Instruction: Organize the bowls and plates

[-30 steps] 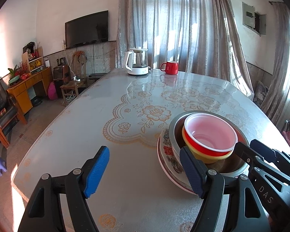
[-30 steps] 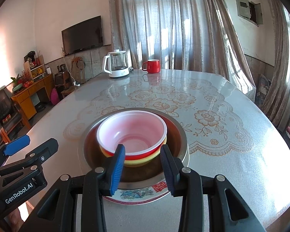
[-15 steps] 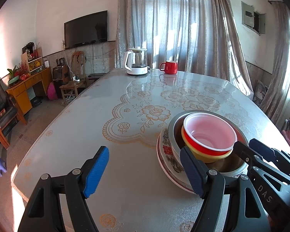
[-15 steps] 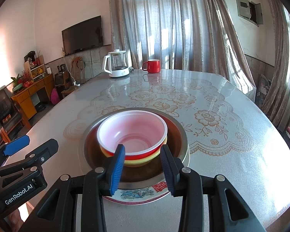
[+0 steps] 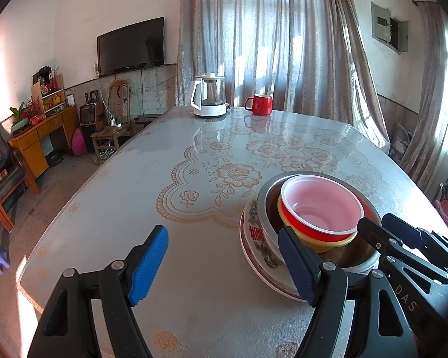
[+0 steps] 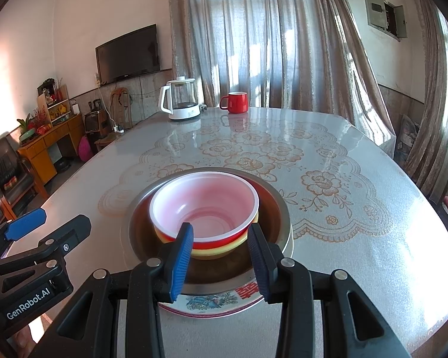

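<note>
One stack stands on the table: a patterned plate (image 6: 212, 302) at the bottom, a steel bowl (image 6: 283, 208) on it, then a yellow bowl (image 6: 212, 252), and a red bowl (image 6: 206, 203) with a pale inside on top. My right gripper (image 6: 220, 238) hovers at the stack's near side, its jaws partly apart, with nothing pressed between the pads. My left gripper (image 5: 221, 238) stands wide open over bare table, left of the stack. Its right finger is beside the plate (image 5: 254, 232), apart from it. The right gripper (image 5: 374, 222) shows near the red bowl's (image 5: 316, 203) rim.
A white kettle (image 5: 209, 95) and a red mug (image 5: 259, 104) stand at the far end of the flower-patterned table (image 5: 134, 208). The table's left edge drops to the floor, with a wooden chair and a cabinet beyond. Curtains hang behind.
</note>
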`<action>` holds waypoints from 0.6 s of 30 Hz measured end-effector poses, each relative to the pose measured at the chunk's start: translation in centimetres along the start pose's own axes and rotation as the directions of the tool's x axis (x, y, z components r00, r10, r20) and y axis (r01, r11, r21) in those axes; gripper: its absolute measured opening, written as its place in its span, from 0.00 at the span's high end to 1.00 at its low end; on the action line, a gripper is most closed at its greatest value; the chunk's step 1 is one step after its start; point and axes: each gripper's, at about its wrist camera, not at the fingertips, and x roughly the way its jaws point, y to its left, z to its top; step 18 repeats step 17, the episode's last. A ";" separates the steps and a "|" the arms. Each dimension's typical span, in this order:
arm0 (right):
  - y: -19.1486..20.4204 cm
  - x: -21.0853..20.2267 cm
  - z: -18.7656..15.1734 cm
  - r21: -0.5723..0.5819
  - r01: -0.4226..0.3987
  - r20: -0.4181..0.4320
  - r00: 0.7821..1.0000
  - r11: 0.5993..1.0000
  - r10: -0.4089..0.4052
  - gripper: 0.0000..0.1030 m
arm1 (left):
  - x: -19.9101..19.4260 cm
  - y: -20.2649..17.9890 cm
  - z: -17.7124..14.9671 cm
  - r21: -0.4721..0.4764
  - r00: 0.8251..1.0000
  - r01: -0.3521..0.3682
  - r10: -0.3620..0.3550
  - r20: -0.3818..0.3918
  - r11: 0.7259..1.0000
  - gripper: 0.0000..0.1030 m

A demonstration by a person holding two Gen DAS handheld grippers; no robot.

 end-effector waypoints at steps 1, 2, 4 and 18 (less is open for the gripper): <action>0.0 0.1 0.0 0.000 0.000 -0.001 1.000 1.000 0.000 0.64 | 0.0 0.0 0.0 -0.001 1.000 0.001 -0.001 0.000 1.000 0.25; 0.0 0.1 0.0 0.000 -0.001 -0.002 1.000 1.000 0.001 0.64 | 0.0 0.0 0.0 -0.001 1.000 0.002 -0.002 -0.001 1.000 0.25; 0.0 0.1 0.0 0.000 -0.001 -0.002 1.000 1.000 0.001 0.64 | -0.1 -0.1 0.0 0.002 1.000 0.000 0.000 0.001 1.000 0.25; -0.3 0.4 0.3 0.004 -0.006 0.004 1.000 1.000 0.006 0.64 | 0.1 0.3 0.6 -0.009 1.000 0.009 -0.009 0.021 1.000 0.25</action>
